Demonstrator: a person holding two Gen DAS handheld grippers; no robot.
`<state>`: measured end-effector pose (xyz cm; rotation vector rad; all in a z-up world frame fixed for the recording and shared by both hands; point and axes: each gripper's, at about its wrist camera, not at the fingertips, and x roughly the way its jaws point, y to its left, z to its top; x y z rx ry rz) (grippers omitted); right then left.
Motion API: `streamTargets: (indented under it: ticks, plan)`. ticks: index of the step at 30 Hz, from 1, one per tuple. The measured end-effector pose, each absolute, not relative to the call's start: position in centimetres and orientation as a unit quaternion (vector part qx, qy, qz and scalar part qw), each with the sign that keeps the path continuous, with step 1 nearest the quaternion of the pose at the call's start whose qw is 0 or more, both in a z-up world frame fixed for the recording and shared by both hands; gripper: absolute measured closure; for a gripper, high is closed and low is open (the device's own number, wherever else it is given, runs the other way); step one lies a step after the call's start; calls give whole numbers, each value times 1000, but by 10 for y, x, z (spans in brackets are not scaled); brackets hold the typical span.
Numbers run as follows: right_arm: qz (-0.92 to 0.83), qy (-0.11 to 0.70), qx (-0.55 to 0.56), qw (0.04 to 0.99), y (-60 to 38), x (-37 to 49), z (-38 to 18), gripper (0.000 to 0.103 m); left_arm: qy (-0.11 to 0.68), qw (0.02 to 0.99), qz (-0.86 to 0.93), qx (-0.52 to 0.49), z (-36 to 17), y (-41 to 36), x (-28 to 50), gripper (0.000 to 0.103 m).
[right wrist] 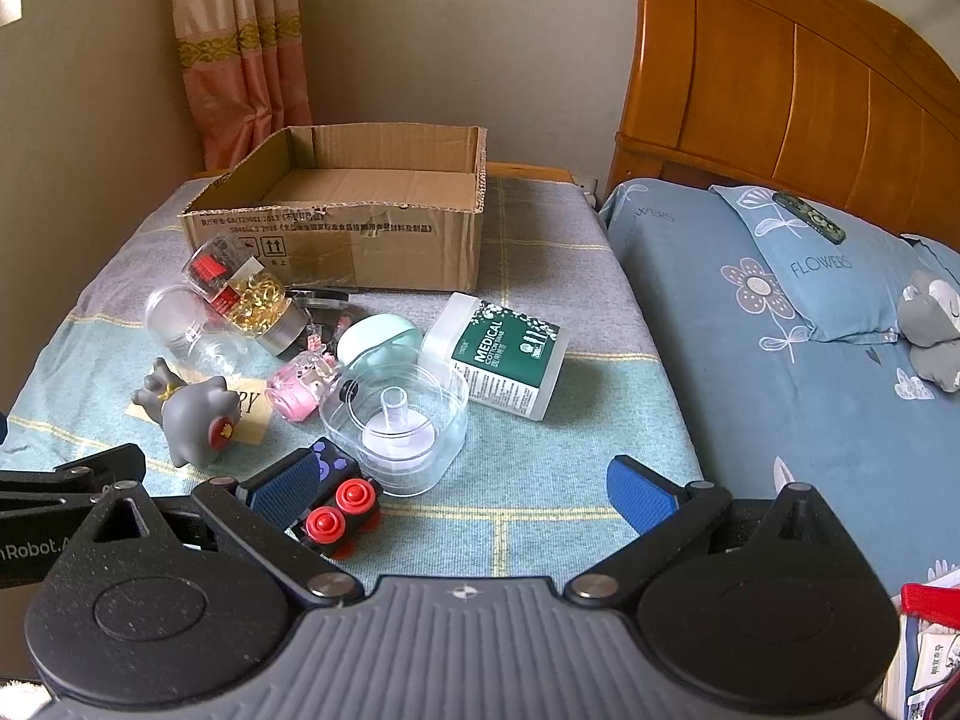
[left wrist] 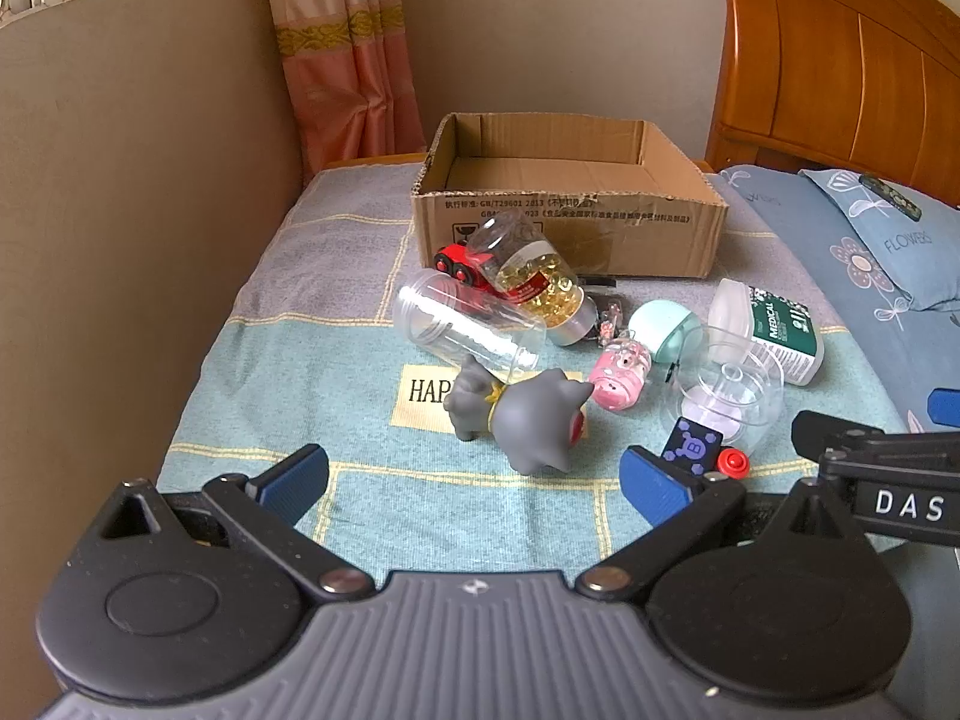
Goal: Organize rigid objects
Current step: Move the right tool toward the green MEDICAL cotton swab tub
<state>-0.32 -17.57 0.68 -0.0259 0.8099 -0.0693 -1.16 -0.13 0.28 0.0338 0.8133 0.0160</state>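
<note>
Hovering spread, empty: left hand-held gripper [left wrist: 474, 480] before grey toy [left wrist: 528, 414], right hand-held gripper [right wrist: 462, 489] beside black car [right wrist: 336, 504]; cardboard box [right wrist: 360, 240] beyond, likely destination.

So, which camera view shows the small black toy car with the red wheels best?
The right wrist view: the black toy car lies near, with two red wheels and most of its body visible beside the left finger of the right tongs. The left wrist view shows only its printed end and one red wheel.

This is a bedroom in a home. A wooden headboard [right wrist: 780, 90], a flowery blue pillow [right wrist: 822, 276] and a pink curtain [right wrist: 240, 60] show it.
</note>
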Motion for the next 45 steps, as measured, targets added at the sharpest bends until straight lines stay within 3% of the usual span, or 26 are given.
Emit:
streamTargets:
  ticks: [45]
  plan:
    - [-7,378,-21,925,-182,19,0,0,360,929,-75,28,-7,7,17,1]
